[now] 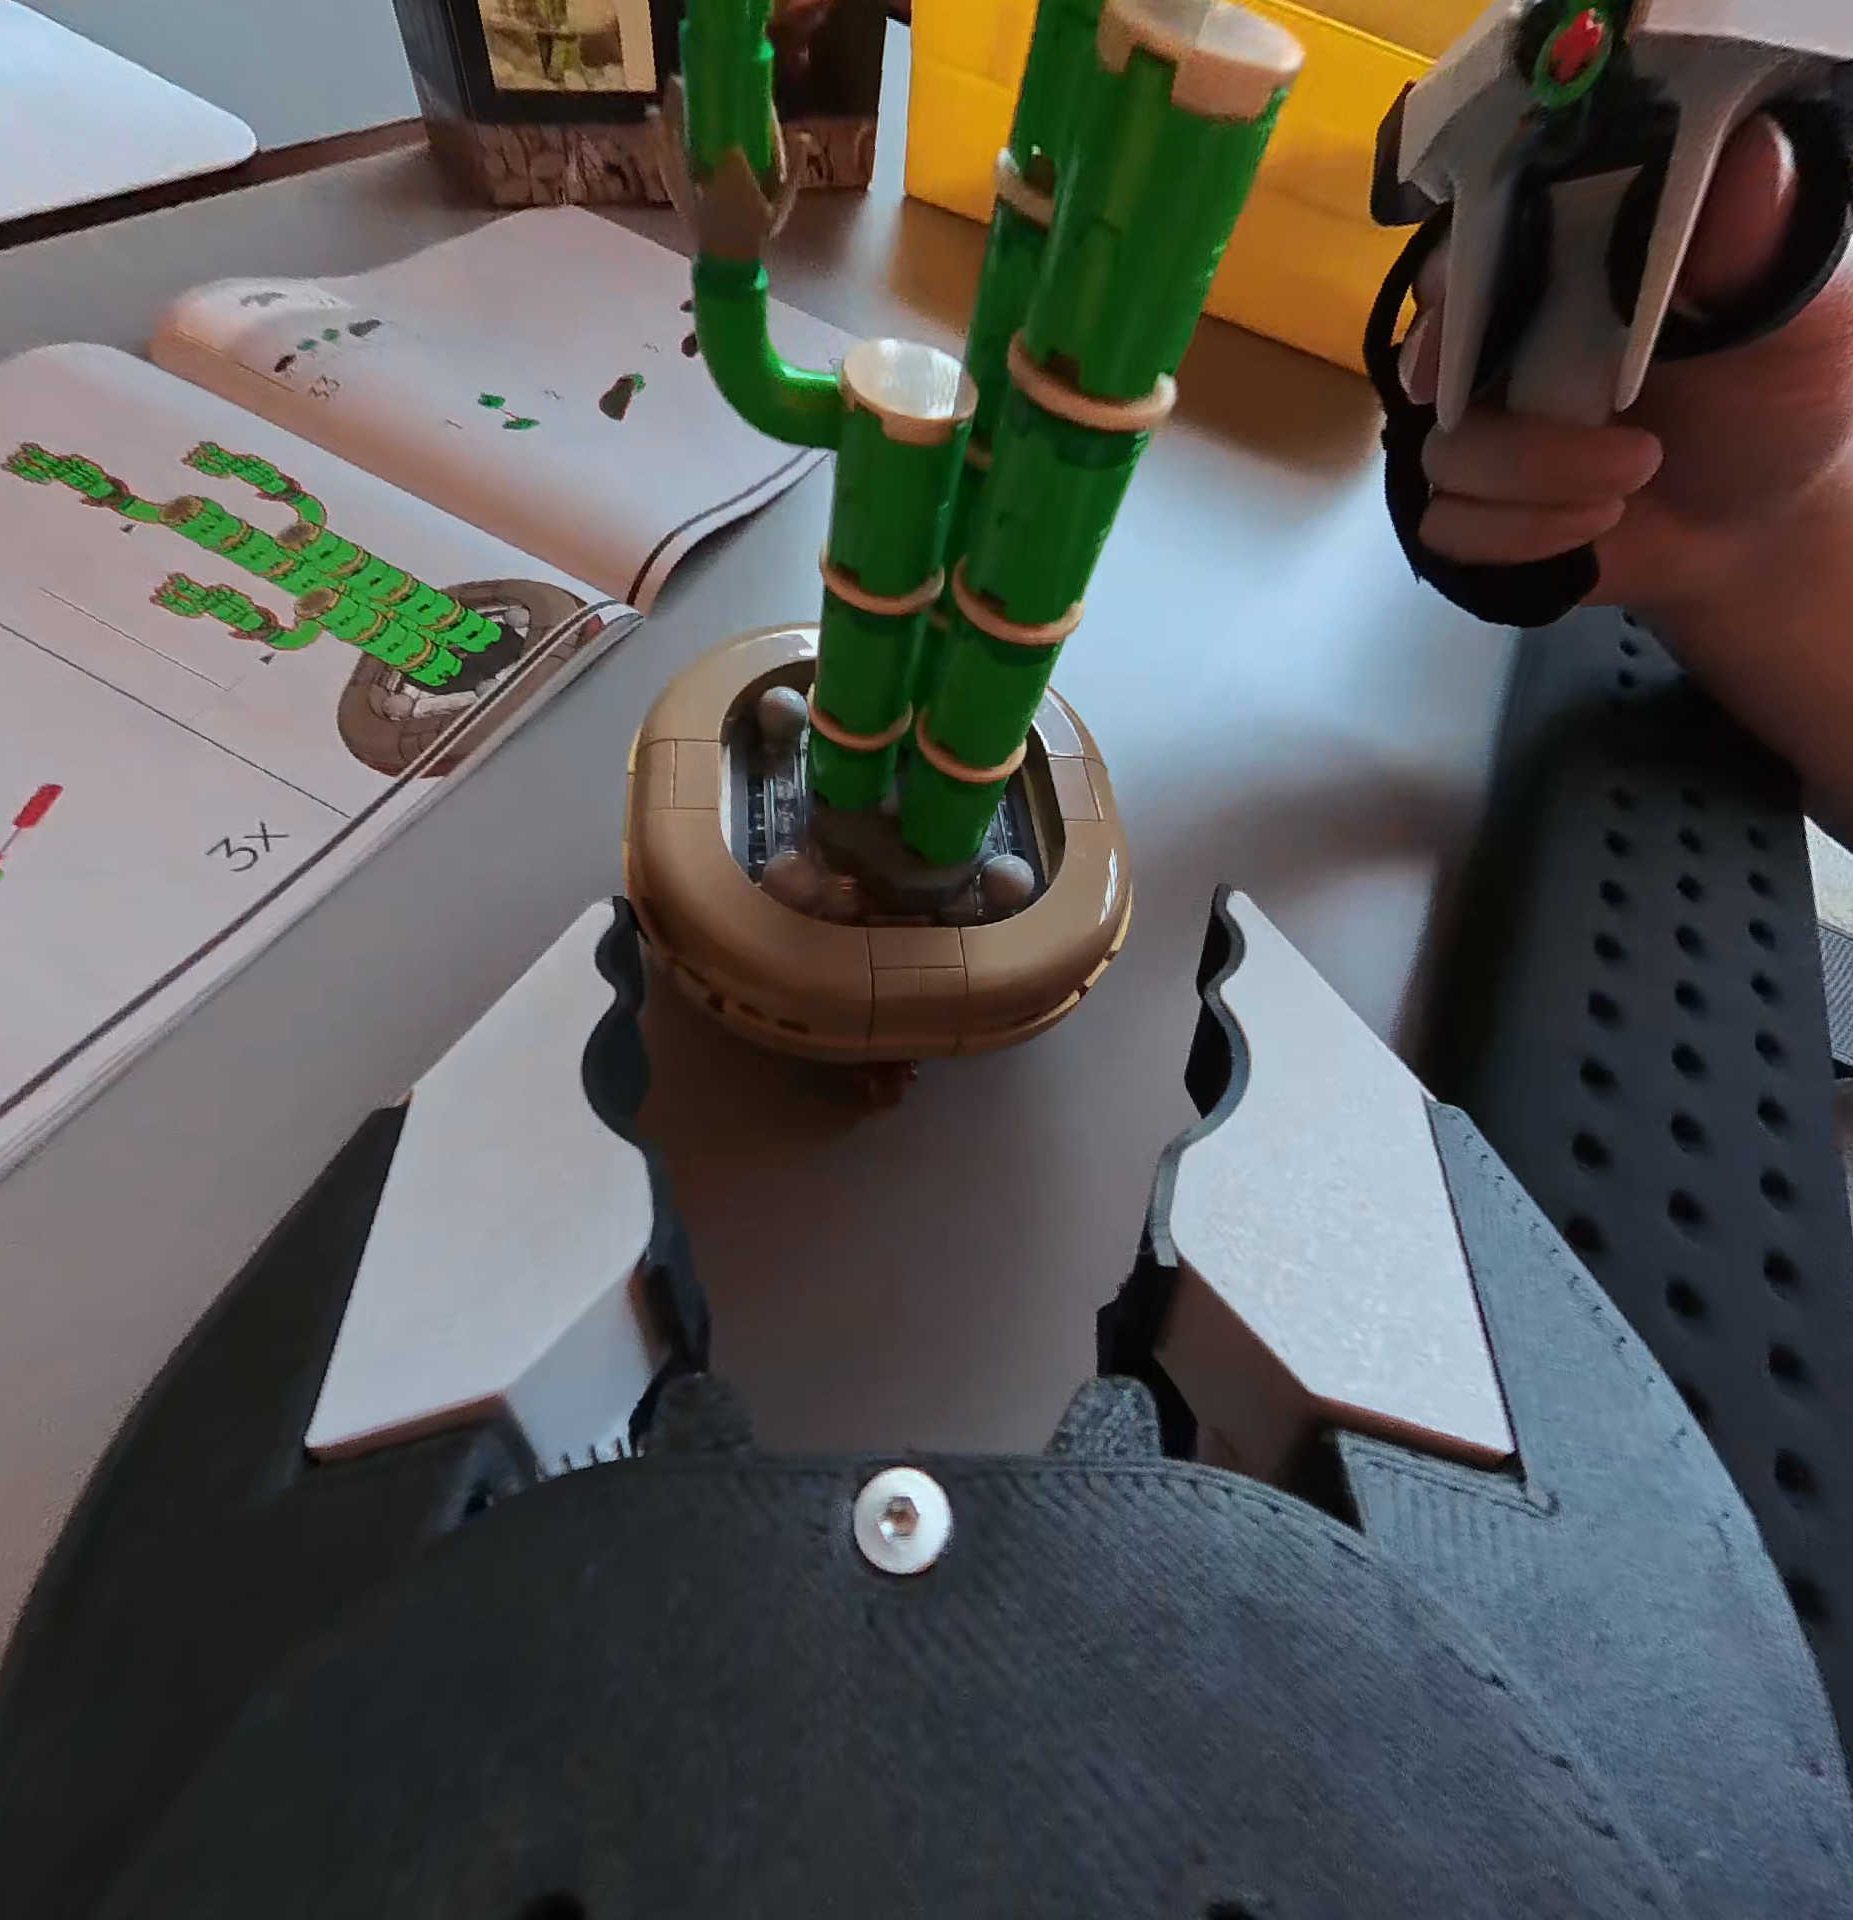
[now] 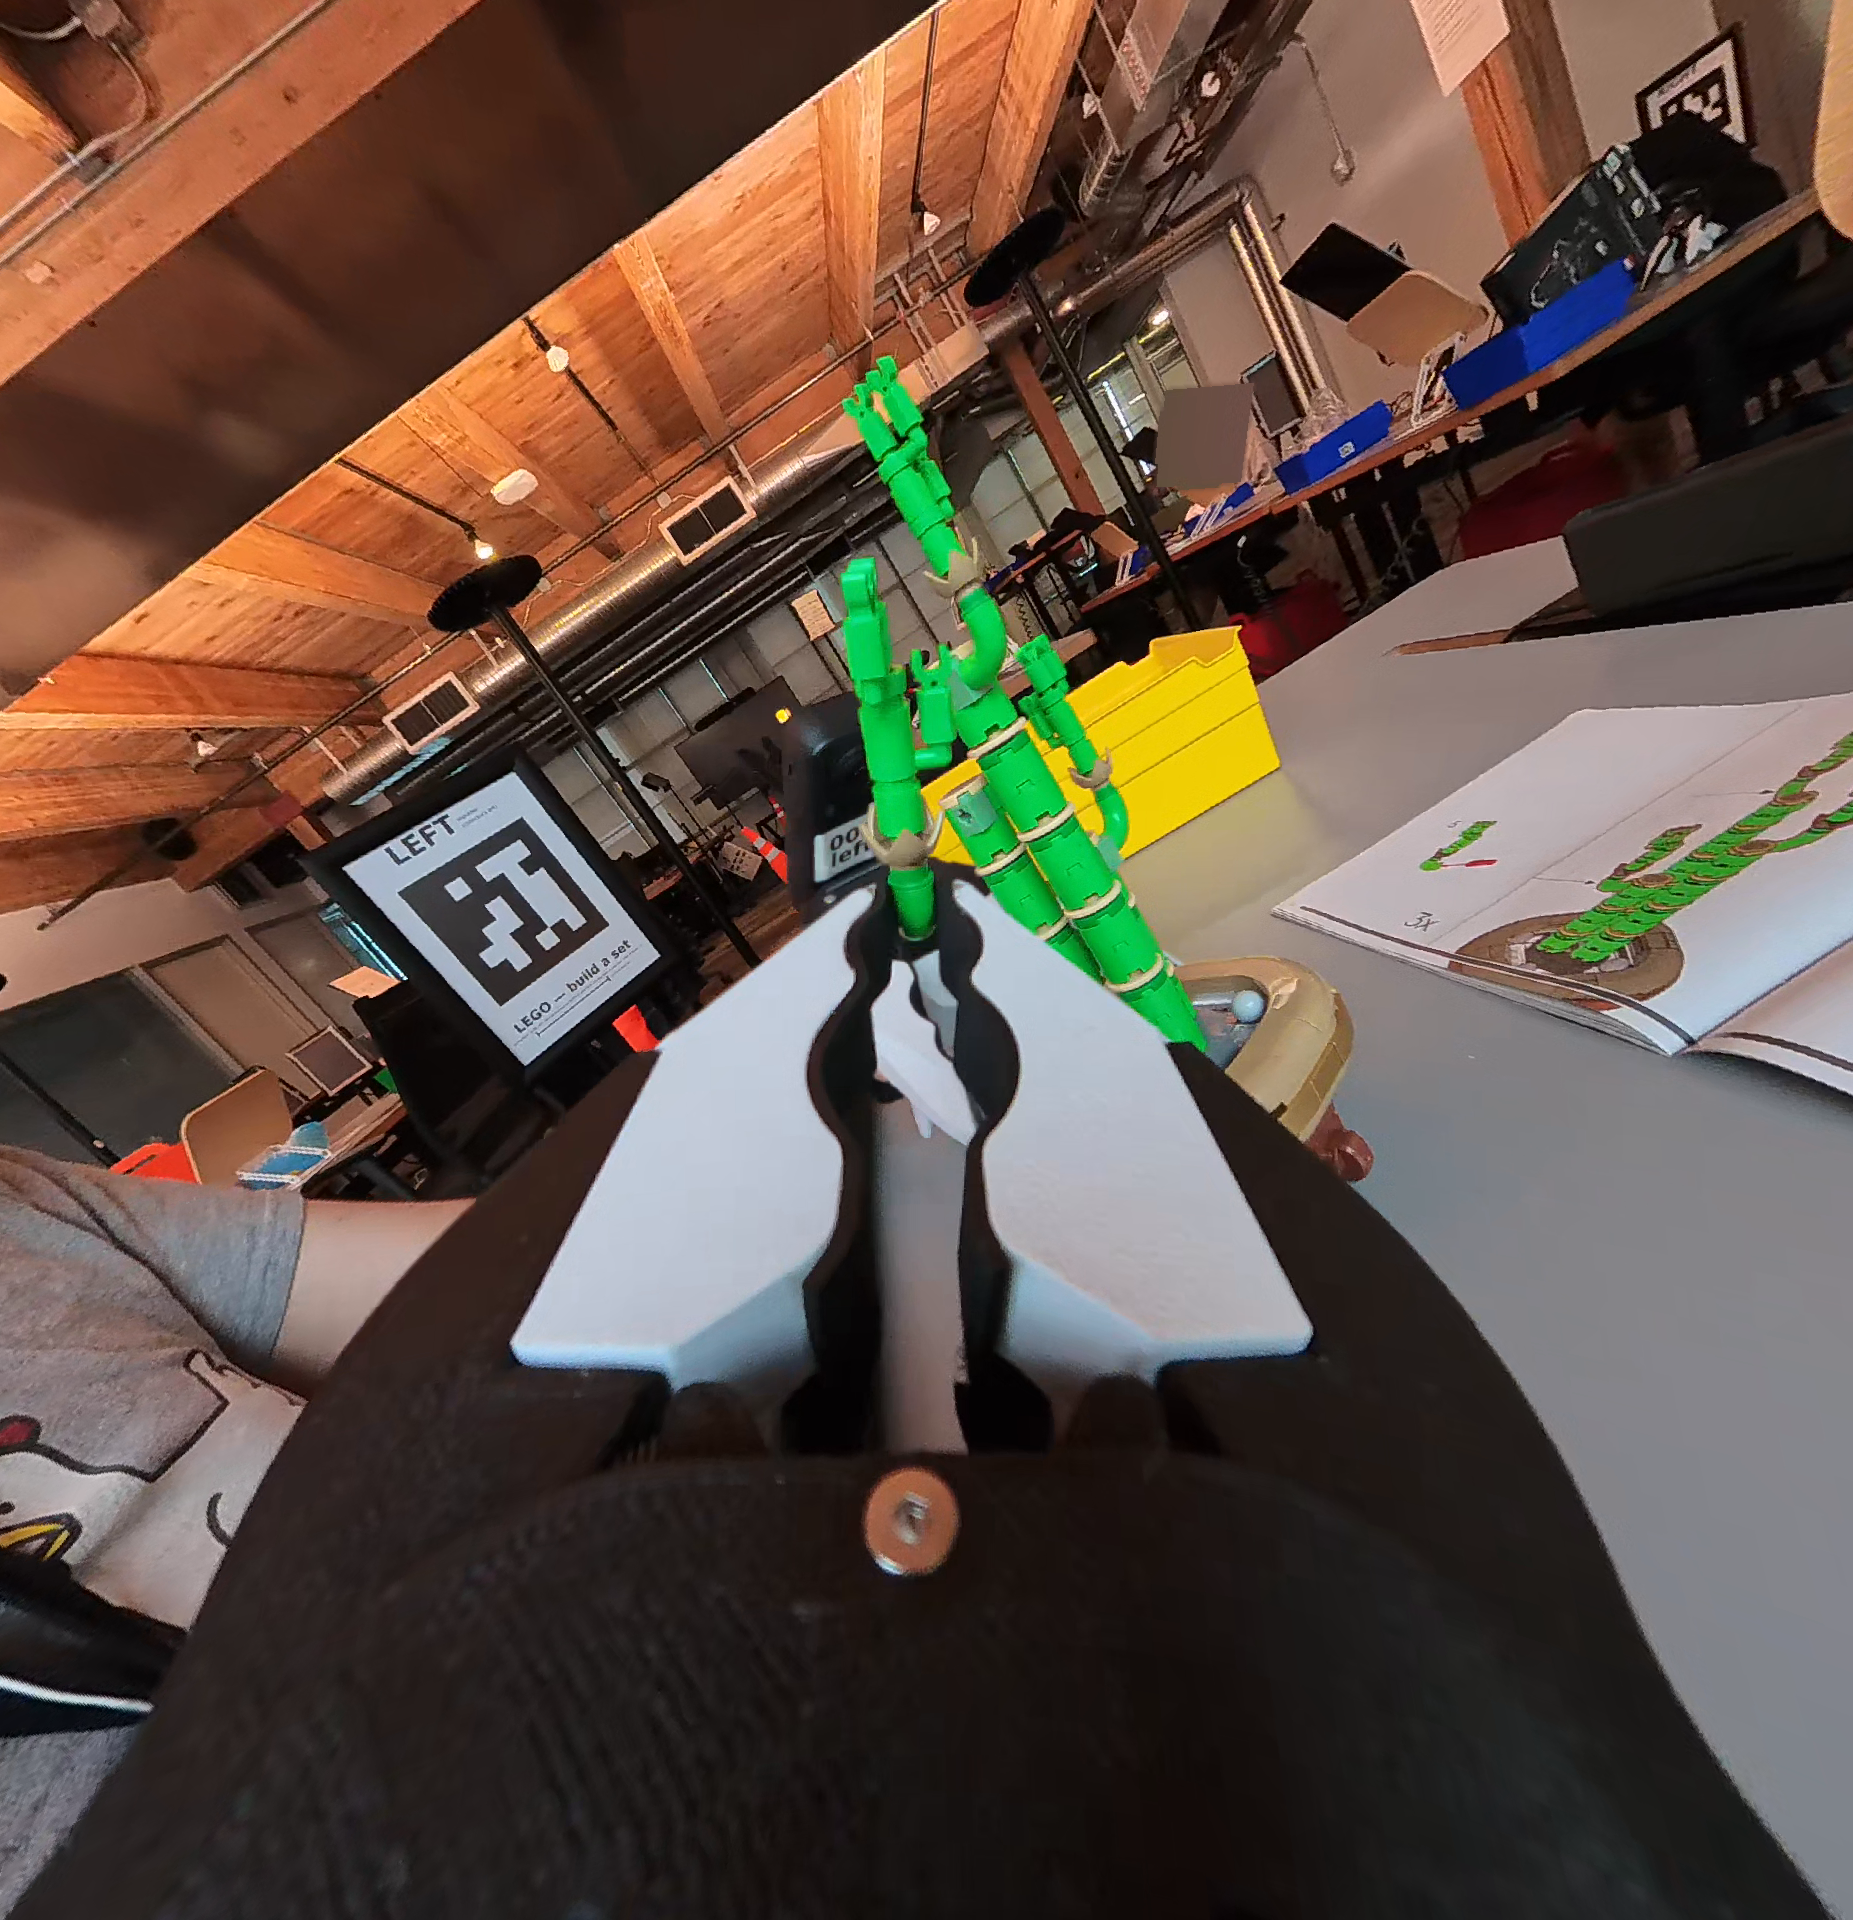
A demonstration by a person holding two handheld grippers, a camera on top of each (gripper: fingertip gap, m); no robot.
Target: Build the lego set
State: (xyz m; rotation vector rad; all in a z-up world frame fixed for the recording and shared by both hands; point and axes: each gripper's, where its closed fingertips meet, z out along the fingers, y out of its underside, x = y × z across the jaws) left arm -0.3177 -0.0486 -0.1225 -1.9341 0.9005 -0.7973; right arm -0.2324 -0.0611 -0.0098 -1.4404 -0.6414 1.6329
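Observation:
A lego bamboo model stands on the grey table: green stalks [image 1: 901, 592] with tan rings rise from a rounded tan pot [image 1: 880, 966]. My left gripper [image 1: 917, 935] is open, its fingers on either side of the pot's near edge, just short of it. My right gripper [image 2: 917, 914] is shut on a thin green bamboo shoot [image 2: 886, 748] that points up, held beside the model's stalks [image 2: 1067, 894] and pot [image 2: 1306, 1039]. The right gripper also shows in the left wrist view [image 1: 1545, 208], up right, in a hand.
An open instruction booklet [image 1: 278, 582] lies left of the pot; it shows in the right wrist view [image 2: 1628, 914] too. A yellow bin [image 1: 1306, 156] and a dark box [image 1: 548, 94] stand behind. A black perforated chair part [image 1: 1670, 1039] is at the right.

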